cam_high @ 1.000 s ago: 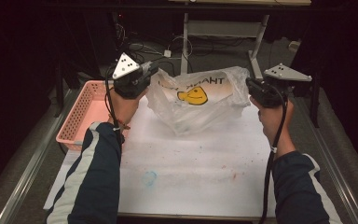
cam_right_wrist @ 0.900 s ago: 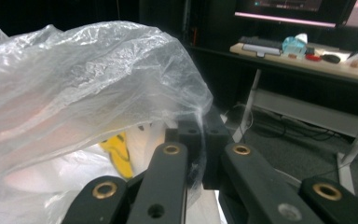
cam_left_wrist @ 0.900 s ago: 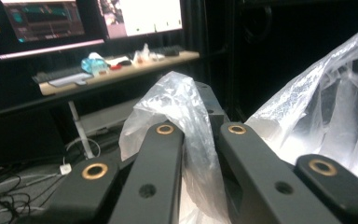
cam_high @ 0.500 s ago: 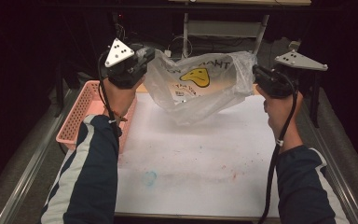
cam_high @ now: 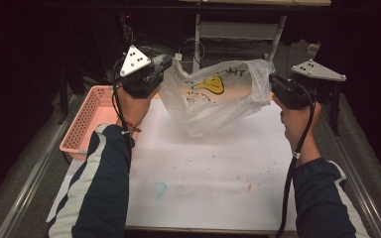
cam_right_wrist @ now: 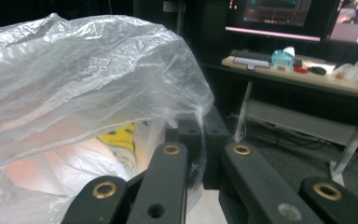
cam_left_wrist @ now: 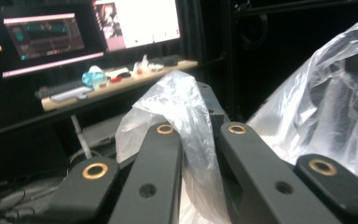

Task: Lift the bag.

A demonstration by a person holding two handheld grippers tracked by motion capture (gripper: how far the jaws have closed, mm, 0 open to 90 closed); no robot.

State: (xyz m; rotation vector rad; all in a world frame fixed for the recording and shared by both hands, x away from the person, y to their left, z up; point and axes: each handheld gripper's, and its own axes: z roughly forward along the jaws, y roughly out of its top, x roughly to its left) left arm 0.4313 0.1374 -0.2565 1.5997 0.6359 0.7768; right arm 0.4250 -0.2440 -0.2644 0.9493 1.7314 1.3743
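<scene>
Sagging between both clamped tools (cam_high: 164, 67) (cam_high: 273, 82), the crinkled clear bag (cam_high: 213, 101) shows yellow print.

Left claw (cam_high: 164, 63) raised, jaws clamped, right claw (cam_high: 273, 84) level (also clamped), both forearms stretched forward

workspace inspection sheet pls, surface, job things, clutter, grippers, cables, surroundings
surface: white table sheet with faint blue and red stains.
job's things: clear plastic bag with a yellow print, held up between the two grippers, its bottom just above or brushing the sheet.
clutter: pink basket at the table's left edge.
grippers: left gripper shut on a fold of the bag; right gripper shut on the bag's other edge.
cables: a black cable trails down from the right gripper along the forearm.
surroundings: dark room; desk with lit monitors behind.
</scene>
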